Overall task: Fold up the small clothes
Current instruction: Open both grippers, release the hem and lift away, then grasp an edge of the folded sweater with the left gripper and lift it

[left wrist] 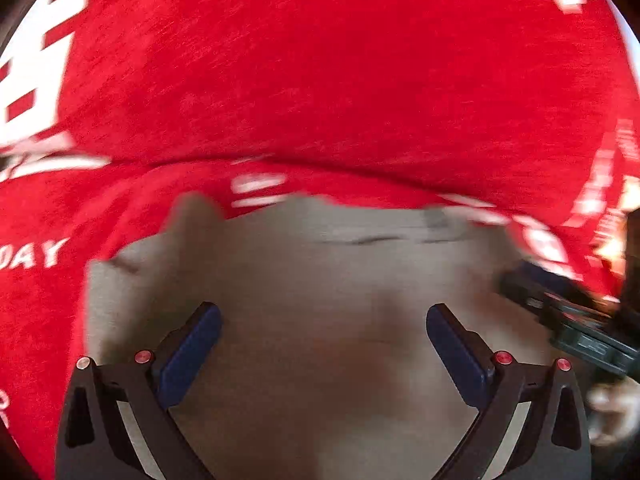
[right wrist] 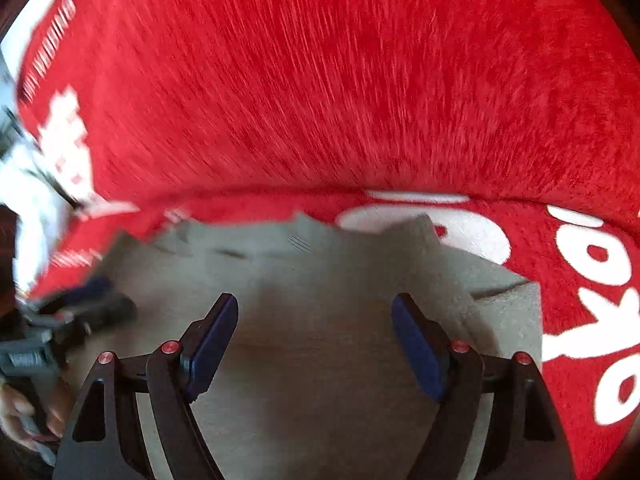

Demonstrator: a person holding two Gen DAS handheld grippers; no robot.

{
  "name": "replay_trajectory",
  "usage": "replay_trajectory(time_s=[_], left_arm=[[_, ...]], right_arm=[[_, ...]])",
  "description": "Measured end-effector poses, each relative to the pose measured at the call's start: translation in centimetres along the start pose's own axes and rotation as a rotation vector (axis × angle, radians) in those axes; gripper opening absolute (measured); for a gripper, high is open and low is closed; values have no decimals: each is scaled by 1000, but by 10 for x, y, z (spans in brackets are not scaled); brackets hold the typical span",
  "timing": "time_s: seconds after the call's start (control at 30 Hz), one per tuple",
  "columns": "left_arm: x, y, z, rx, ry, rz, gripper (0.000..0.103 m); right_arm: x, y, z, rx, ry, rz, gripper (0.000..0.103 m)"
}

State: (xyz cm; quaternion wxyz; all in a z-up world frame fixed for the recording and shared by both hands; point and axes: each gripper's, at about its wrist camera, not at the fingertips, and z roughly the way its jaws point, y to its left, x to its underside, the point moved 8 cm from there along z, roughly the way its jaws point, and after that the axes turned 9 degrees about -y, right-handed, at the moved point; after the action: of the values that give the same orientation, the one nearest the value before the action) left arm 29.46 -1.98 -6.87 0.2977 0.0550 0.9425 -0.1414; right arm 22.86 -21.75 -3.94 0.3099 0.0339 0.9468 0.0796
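Both claws (left wrist: 324, 316) (right wrist: 315, 306) wide, seemingly empty

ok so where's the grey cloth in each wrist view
Left wrist view: the grey cloth fills the lower middle, under and ahead of the open left gripper, with the red fabric beyond it.
Right wrist view: the grey cloth again fills the lower middle, under the open right gripper.
Shared landmark: the red fabric with white lettering, curving round the cloth's far edge in both views.
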Motion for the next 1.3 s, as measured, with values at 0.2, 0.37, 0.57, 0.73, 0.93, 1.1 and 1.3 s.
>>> replay_trajectory(time_s=[0.2,0.37,0.57,0.73,0.93,1.1,1.3], left_arm=[[-5,39,-7,-21,-31,-85,103],[12,7,-55,33,-111,-35,103],[74,-10,-60,-80,-95,108,103],[87,11,-91,-102,-125,71,103],[104,-4,-121,-40,-153,25,103],[133,-1,-113,-80,-122,46,103],[144,2,-122,-115,-140,113,103]], right_arm=[[6,-56,-4,235,0,65,79],[23,-20,-66,136,-129,23,80],[75,26,-78,107,-96,-128,80],[84,-19,-110,216,-113,-2,80],[97,22,-144,136,-163,-50,80],[132,50,-116,115,-85,-139,80],[137,26,-127,151,-126,-112,81]])
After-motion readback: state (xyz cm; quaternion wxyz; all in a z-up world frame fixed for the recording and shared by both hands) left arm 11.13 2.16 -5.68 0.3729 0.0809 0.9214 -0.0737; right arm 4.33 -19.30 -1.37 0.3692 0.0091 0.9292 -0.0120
